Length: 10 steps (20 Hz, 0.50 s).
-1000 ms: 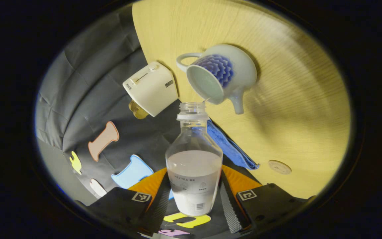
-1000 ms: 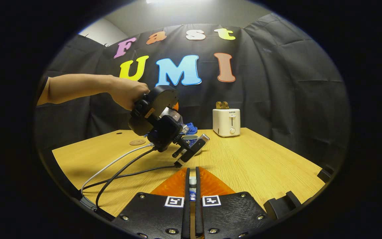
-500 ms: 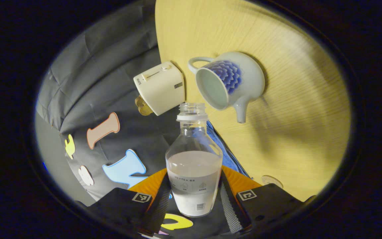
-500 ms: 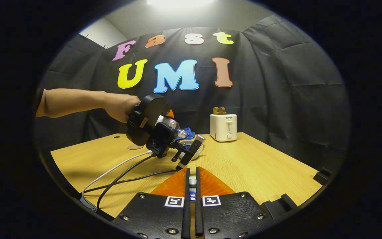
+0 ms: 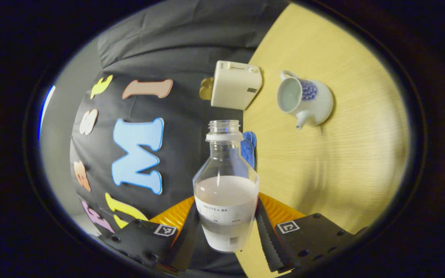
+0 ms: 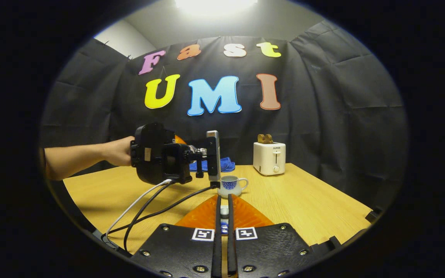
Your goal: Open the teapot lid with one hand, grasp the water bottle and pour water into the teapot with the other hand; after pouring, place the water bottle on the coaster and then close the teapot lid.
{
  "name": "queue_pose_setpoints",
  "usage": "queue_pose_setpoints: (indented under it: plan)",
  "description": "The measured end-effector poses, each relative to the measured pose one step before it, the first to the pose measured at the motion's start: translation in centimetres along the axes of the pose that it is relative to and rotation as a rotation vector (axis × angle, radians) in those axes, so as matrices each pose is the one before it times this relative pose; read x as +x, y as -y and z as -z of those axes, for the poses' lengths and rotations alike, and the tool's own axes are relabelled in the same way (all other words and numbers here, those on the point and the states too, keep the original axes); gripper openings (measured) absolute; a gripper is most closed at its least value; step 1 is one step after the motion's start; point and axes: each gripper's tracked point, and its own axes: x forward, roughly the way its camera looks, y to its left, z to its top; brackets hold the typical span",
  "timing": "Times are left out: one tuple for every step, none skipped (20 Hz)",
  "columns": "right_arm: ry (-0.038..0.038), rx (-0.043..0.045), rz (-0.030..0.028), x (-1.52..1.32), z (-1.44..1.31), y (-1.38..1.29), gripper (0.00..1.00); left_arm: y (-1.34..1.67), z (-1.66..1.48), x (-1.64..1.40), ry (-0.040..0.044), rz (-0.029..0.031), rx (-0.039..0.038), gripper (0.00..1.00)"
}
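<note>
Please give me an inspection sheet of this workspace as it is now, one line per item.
Surface: wooden table, bare in front.
Job's things: teapot lidless, upright; water bottle uncapped, partly full; small lid between right fingers.
Clutter: toaster; blue cloth.
Grippers: left hand-held gripper shut on water bottle; right hand-held gripper shut on lid.
Cables: white and black cables trailing over table.
Surroundings: black cloth wall.

Dim, warm-toned | bright ceiling lamp (image 6: 214, 4) glaring at top | soft shadows on table (image 5: 346, 162) | strong fisheye bending at edges | sharp focus
</note>
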Motion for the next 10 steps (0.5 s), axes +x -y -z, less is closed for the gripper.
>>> queue_pose_setpoints:
  plan:
    - [0.01037,-0.00204,-0.00261,0.406,-0.479,-0.106,0.06,-0.189,1.115,-0.768,-0.00501,-0.00922,-0.08753,0.87]
    - [0.00904,-0.00433,0.00002,0.585,-0.464,-0.119,0.06,-0.365,0.919,-0.697,0.00293,-0.0137,-0.08342,0.87]
    - [0.00886,-0.00413,0.00149,0.445,-0.346,-0.118,0.06,-0.624,0.896,-0.527,0.00041,-0.01767,-0.08107,0.87]
    - [0.00605,-0.00363,-0.00034,0.433,-0.459,-0.102,0.06,-0.532,0.844,-0.175,0.00207,-0.01618,-0.07471,0.87]
    - [0.008,-0.00344,-0.00259,0.5,-0.45,-0.229,0.06,-0.475,0.755,0.159,0.00132,-0.00585,-0.0766,0.87]
    - [-0.00083,-0.00931,-0.0046,0.524,-0.25,-0.291,0.06,-0.33,0.339,0.153,0.01925,0.00149,-0.07606,0.87]
    - [-0.00166,-0.00394,-0.00705,0.489,-0.172,-0.414,0.06,-0.528,0.398,0.161,0.01116,-0.00374,-0.07809,0.87]
    - [0.00165,-0.00161,-0.0099,0.487,-0.191,-0.396,0.06,-0.319,0.434,-0.063,-0.00172,0.00511,-0.07548,0.87]
    - [0.00121,-0.00301,-0.00478,0.453,-0.298,-0.329,0.06,-0.059,0.761,-0.083,-0.00693,0.00639,-0.07598,0.87]
    - [0.0014,-0.00248,-0.00147,0.512,-0.076,-0.145,0.06,0.053,0.738,0.202,-0.0097,0.01309,-0.07022,0.87]
